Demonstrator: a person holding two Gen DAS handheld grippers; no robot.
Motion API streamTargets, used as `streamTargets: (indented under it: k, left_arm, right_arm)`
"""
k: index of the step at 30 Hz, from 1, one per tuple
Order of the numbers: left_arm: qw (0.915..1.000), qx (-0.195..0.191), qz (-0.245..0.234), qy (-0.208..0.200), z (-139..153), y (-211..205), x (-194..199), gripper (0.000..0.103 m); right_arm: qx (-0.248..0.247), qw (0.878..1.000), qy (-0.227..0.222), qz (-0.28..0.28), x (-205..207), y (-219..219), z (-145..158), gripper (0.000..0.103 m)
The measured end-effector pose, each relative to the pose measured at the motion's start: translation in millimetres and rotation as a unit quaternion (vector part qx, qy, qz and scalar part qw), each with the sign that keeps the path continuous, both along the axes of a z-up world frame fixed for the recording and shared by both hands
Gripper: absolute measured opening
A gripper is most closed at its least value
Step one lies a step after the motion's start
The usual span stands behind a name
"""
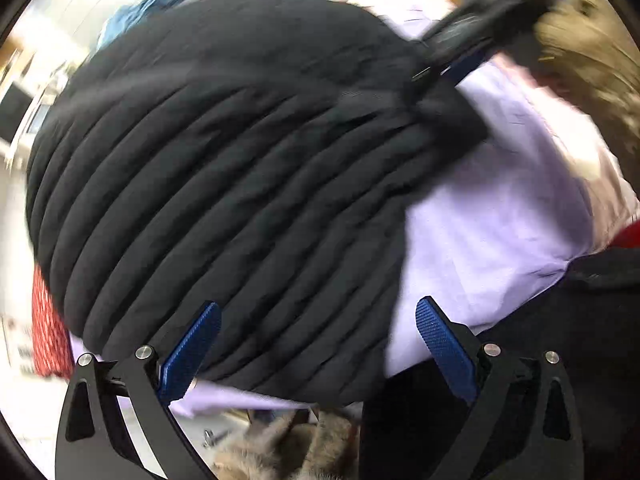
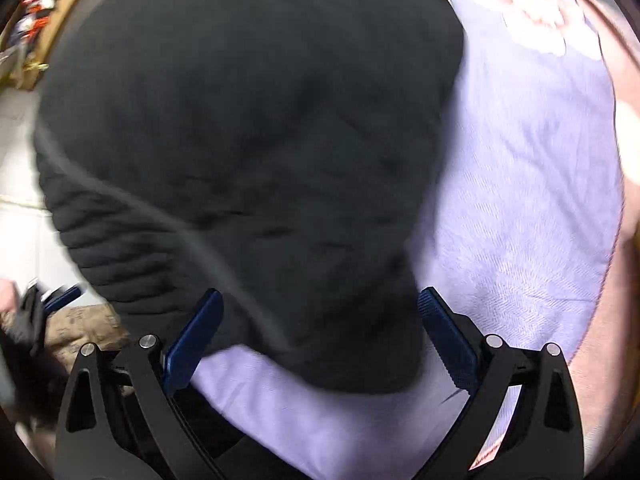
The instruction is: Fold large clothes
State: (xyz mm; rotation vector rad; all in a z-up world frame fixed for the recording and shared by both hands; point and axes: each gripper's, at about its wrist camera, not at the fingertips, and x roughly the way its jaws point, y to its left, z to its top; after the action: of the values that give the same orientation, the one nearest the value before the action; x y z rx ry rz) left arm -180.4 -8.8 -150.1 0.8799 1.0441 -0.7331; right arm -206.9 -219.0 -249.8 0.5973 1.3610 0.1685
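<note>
A black quilted garment [image 1: 224, 184] lies spread on a lavender sheet [image 1: 500, 220], its stitched ribs running across the left wrist view. My left gripper [image 1: 318, 306] hangs open over the garment's near edge, blue pads apart and pressing on nothing. At that view's top right, blurred, my right gripper [image 1: 440, 72] sits at the garment's far corner. In the right wrist view the same black garment [image 2: 248, 152] fills the middle, and my right gripper [image 2: 320, 295] stands open above its edge on the lavender sheet [image 2: 520, 200]. My left gripper [image 2: 56, 300] shows blurred at the lower left.
Brown furry fabric [image 1: 592, 52] lies beyond the sheet, and more brown furry fabric [image 1: 288, 440] shows under the near edge. A red patterned cloth [image 1: 48, 328] is at the left and a blue cloth [image 1: 160, 4] behind the garment. A wooden shelf [image 2: 68, 4] stands over pale floor [image 2: 20, 220].
</note>
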Motion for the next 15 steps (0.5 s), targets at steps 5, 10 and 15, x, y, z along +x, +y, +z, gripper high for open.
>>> streamTargets:
  k: [5, 10, 15]
  left_arm:
    - [0.9986, -0.001, 0.009, -0.052, -5, -51, -2, 0.096]
    - [0.9774, 0.026, 0.024, -0.208, 6, -83, 9, 0.096]
    - [0.9688, 0.002, 0.143, -0.202, 39, -94, 47, 0.078]
  right_arm:
    - [0.221, 0.975, -0.033, -0.004, 23, 9, 25, 0.015]
    - [0.347, 0.928, -0.134, 0.03, 73, 19, 119, 0.015]
    - [0.432, 0.882, -0.18, 0.061, 102, 45, 174, 0.015]
